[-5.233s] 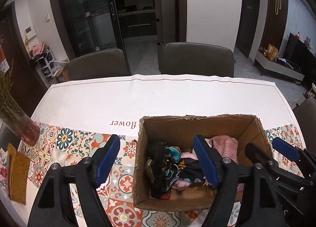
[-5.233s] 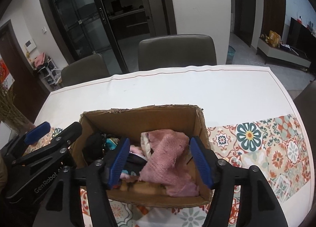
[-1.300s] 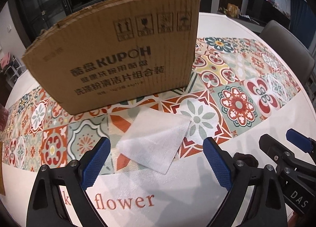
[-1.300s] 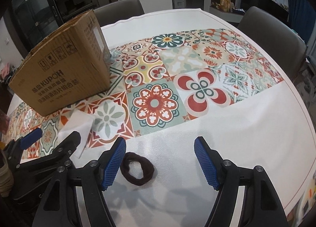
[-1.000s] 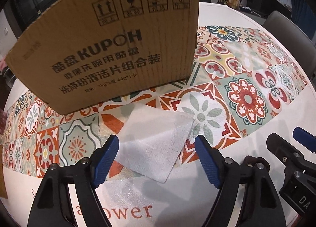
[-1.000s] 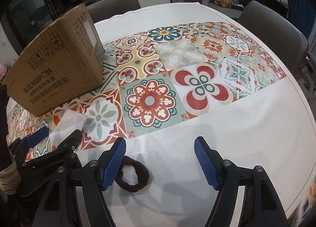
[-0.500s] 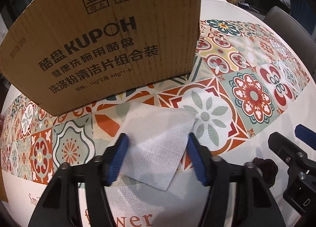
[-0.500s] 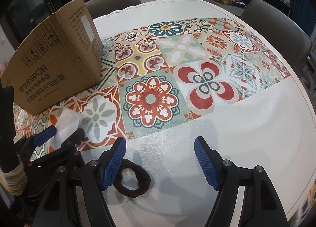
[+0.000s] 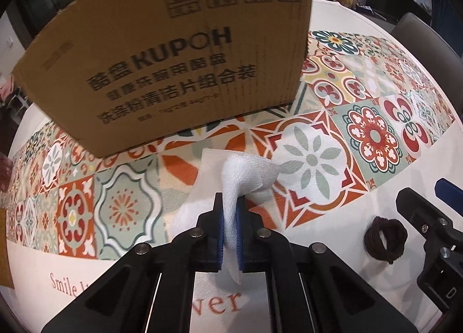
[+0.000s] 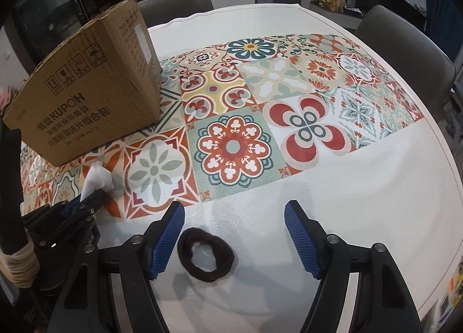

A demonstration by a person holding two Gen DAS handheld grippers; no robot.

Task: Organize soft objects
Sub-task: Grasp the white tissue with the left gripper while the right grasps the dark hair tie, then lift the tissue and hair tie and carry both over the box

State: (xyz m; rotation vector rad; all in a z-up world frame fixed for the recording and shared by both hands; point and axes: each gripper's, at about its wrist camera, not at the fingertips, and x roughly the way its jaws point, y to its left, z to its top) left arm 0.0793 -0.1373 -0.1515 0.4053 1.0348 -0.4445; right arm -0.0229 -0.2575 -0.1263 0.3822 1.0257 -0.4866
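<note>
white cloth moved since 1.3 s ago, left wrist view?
Yes. The white cloth lay flat before the cardboard box; now the left gripper has shut on it, bunching its middle up off the tablecloth, still before the box.

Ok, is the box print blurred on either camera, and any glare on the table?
Left wrist view: the cardboard box print looks soft and bowed by fisheye, the white cloth crisper. Right wrist view: sharper; mild sheen on the tablecloth only.
</note>
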